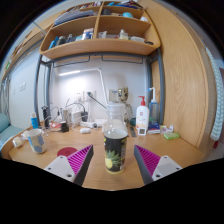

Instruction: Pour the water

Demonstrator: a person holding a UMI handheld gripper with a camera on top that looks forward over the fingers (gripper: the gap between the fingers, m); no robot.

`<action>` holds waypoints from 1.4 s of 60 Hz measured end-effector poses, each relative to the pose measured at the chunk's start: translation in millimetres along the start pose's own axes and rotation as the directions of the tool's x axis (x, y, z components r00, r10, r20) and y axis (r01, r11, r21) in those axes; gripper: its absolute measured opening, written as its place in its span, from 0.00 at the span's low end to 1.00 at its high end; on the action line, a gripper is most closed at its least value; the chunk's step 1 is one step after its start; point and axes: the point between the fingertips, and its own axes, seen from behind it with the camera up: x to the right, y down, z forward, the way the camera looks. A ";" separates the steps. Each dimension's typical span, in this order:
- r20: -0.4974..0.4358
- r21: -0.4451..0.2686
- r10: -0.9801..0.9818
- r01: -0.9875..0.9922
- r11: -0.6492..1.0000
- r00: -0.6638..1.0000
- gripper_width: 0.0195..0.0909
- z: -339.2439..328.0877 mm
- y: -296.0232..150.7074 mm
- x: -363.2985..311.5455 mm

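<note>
So the gripper [110,160] has its fingers spread wide apart, magenta pads [76,158] facing in, and neither one touches anything. Right between them, at 12 o'clock from the fingertips, stands a clear bottle [116,138] upright on the wooden desk [110,178], with a gap on either side. It has a dark label around its lower half; whether there's water inside, I can't tell. The cap end looks pale, not much more detail than that.

Out at about 10 o'clock from the fingers, well apart from the bottle, sits a glass cup [37,140] on the desk. Can't make out if anything's in it.

At roughly 1 o'clock, beyond the bottle, there's a white pump bottle [142,116] with a red top, standing upright near the wall. Just past it at 2 o'clock is a small green thing [168,133] lying on the desk, can't say what exactly.

Behind the bottle, at 11 o'clock, there's a cluttered bunch of small items [72,118] along the back of the desk, too small to sort out.

The room: white wall behind the desk, and up at 12 o'clock a wooden shelf unit [100,45] with stuff stacked on it. A tall wooden panel [185,75] runs up at 2 o'clock.
</note>
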 end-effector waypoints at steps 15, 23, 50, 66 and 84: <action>0.006 0.063 -0.003 0.003 0.998 1.000 0.77 38.6 -22.0 7.7; 0.029 0.071 0.007 -0.009 0.997 1.000 0.42 48.6 -23.1 2.0; 0.021 0.103 -0.014 0.012 0.995 1.000 0.10 51.4 -24.9 2.4; 0.030 0.093 -0.163 0.159 0.983 0.986 0.09 53.2 -37.7 -9.1; 0.022 0.199 -0.813 0.795 0.574 0.582 0.10 71.4 -74.7 -121.2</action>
